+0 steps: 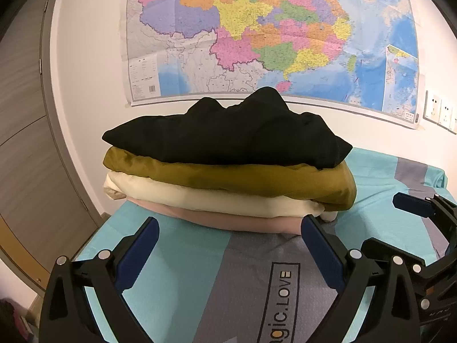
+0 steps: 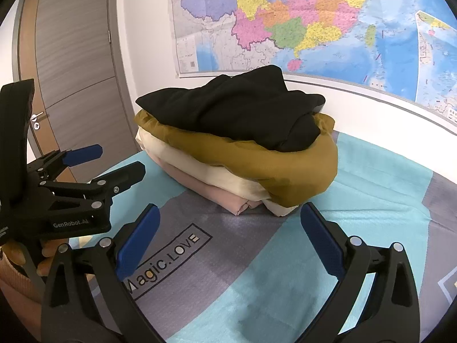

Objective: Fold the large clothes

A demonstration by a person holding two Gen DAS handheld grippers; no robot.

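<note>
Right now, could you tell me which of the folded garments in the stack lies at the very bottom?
The pale pink garment lies at the bottom, directly on the bedsheet. The cream, olive-brown and black garments are piled above it.

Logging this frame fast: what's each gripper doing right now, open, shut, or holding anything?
Left gripper: open, holding nothing, aimed at the stack of folded clothes.
Right gripper: open, holding nothing.
</note>
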